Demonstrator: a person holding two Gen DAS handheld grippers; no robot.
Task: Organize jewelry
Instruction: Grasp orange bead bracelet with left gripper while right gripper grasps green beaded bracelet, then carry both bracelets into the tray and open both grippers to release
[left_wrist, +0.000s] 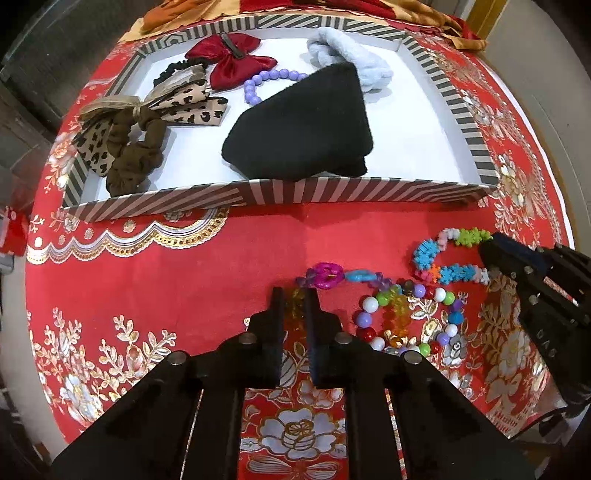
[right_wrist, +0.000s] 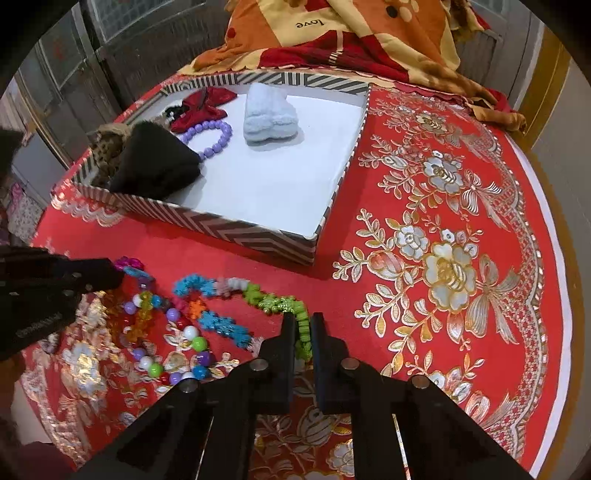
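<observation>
My left gripper (left_wrist: 295, 297) is at the bottom of the left wrist view, shut on the amber stretch of a translucent bead chain (left_wrist: 328, 276) lying on the red cloth. That chain runs on in pink, blue and purple links. My right gripper (right_wrist: 303, 322) is shut on the green end of a snowflake-piece bracelet (right_wrist: 221, 325); it also shows in the left wrist view as the right gripper (left_wrist: 489, 248) at the right. A round-bead bracelet (left_wrist: 441, 295) in white, purple, green and red lies between the two grippers. The striped tray (left_wrist: 332, 190) stands behind them.
The tray (right_wrist: 258, 236) holds a black fuzzy piece (left_wrist: 303, 125), a pale blue fluffy scrunchie (right_wrist: 267, 114), a purple bead bracelet (right_wrist: 216, 138), a red bow (left_wrist: 231, 59), a leopard bow (left_wrist: 192, 107) and a brown scrunchie (left_wrist: 133, 155). A patterned blanket (right_wrist: 332, 33) lies beyond.
</observation>
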